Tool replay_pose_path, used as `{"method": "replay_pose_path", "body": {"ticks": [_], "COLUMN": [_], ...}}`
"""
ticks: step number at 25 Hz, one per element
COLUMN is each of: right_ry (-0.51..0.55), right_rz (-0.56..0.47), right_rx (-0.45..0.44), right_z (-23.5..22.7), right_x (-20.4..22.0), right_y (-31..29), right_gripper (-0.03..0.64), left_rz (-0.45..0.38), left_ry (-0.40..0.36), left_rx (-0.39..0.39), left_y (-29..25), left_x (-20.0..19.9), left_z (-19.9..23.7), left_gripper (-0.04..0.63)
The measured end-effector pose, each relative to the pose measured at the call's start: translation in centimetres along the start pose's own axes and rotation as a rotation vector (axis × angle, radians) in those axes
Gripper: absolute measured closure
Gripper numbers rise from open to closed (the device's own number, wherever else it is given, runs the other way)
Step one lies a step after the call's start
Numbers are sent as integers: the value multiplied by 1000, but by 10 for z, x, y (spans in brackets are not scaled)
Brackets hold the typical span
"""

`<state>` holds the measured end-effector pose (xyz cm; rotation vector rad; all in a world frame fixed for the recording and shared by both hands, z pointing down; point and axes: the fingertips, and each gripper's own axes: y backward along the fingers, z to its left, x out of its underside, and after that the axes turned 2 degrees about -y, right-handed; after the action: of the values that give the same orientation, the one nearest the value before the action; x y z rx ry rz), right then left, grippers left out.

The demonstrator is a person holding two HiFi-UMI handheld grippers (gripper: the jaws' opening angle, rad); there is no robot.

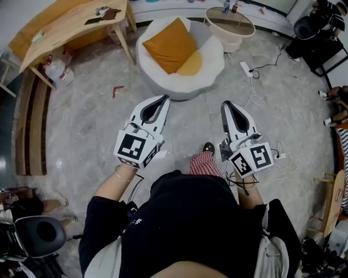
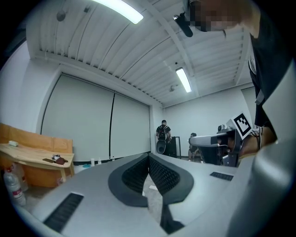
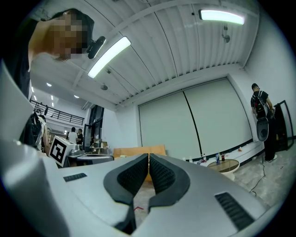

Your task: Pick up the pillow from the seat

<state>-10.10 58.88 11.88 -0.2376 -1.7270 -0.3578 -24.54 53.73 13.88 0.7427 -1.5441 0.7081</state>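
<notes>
Grey floor point(image 1: 187, 122) between both closed jaws and pillow point(image 1: 169, 43) on seat point(image 1: 213, 71)

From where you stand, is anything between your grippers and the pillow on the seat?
Nothing visible. Only bare floor lies between the left gripper, the right gripper and the white seat holding the orange pillow. Both grippers are shut and empty.

Wooden desk point(image 1: 70, 21) and round glass table point(image 1: 229, 23) stand on grey marble floor point(image 1: 81, 125) under strip lights point(image 2: 121, 11).
</notes>
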Motion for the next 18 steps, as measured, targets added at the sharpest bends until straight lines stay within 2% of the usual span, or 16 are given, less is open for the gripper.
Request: {"method": "replay_pose_path", "body": {"ticks": [8,18], "right_ry": [-12,-48], "right_rz": [3,-10], "right_rx": [-37,-65], "right_z": [-49,-137], "right_x": [-4,-16], "right_y": [-26,-51], "right_gripper": [595,595], "left_rz": [21,61], "left_ry": [-16,-27], "left_rx": [-13,-42], "left_y": [-49,-132], "left_x": [0,-3], "left_z": [4,0], "left_gripper": [586,586]}}
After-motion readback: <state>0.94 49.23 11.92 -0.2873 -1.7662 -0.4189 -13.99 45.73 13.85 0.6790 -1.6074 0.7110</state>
